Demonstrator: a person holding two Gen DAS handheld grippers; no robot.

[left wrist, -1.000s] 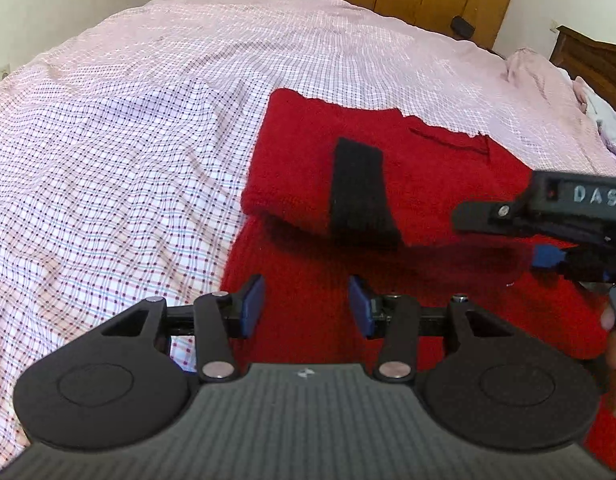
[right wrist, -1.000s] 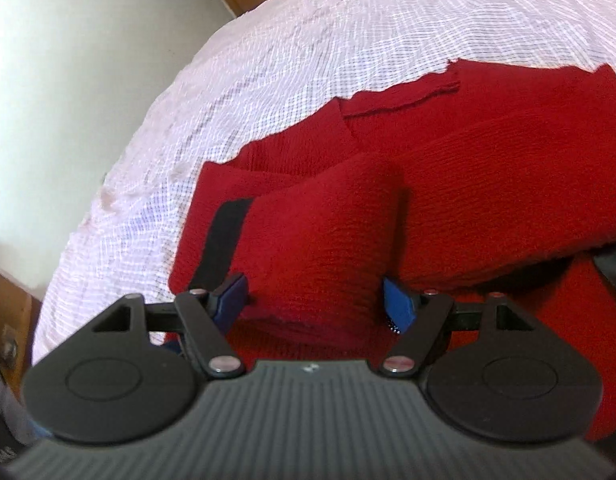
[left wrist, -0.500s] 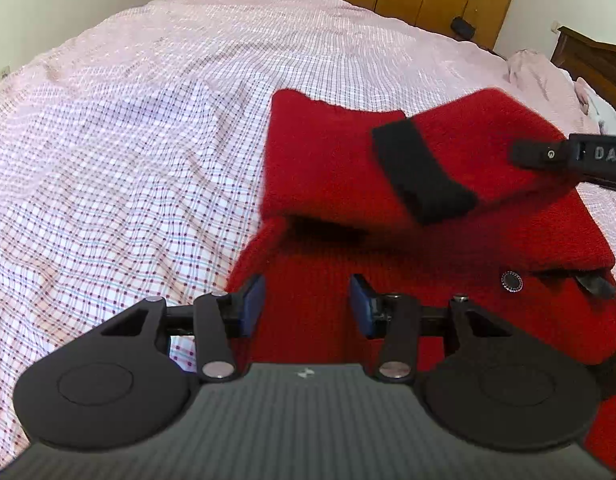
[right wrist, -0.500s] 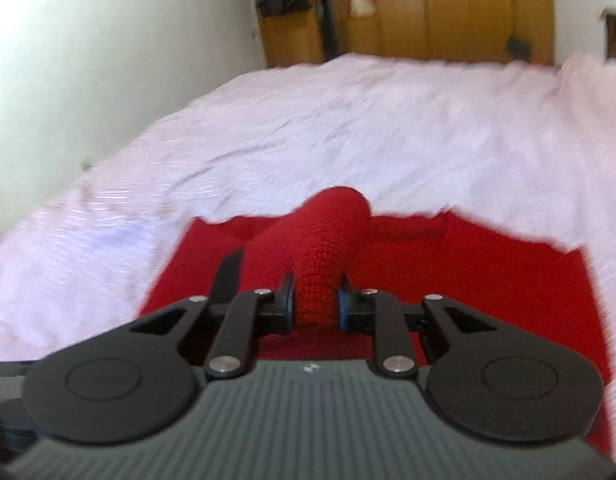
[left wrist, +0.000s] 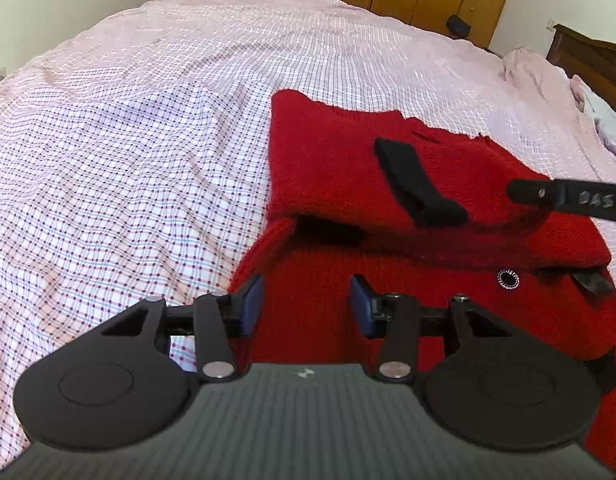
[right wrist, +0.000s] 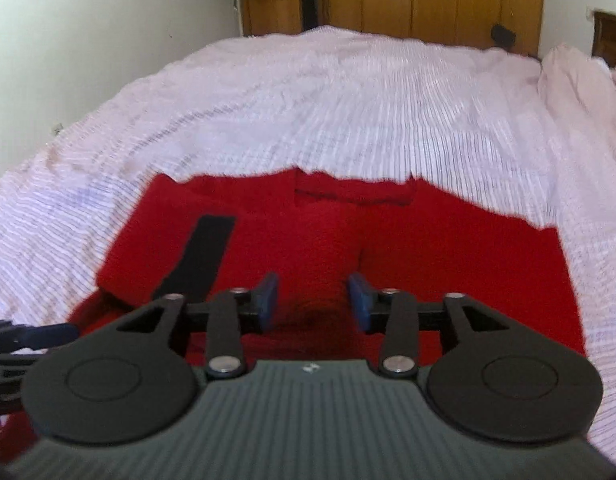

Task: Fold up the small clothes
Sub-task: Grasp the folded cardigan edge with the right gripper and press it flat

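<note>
Lying flat: red sweater [left wrist: 448, 292] on the bed [left wrist: 148, 128], sleeves folded in, black cuff [left wrist: 416, 184] on top.
Left gripper [left wrist: 306, 306]: jaws half open, empty, over the sweater's near hem.
Right gripper [right wrist: 313, 300]: jaws have just been opening; a sleeve fold sits between them, pads apparently clear.
Long axis: running away from both jaws.
Nearer hand: about equal, I judge.
Containers: none.
</note>
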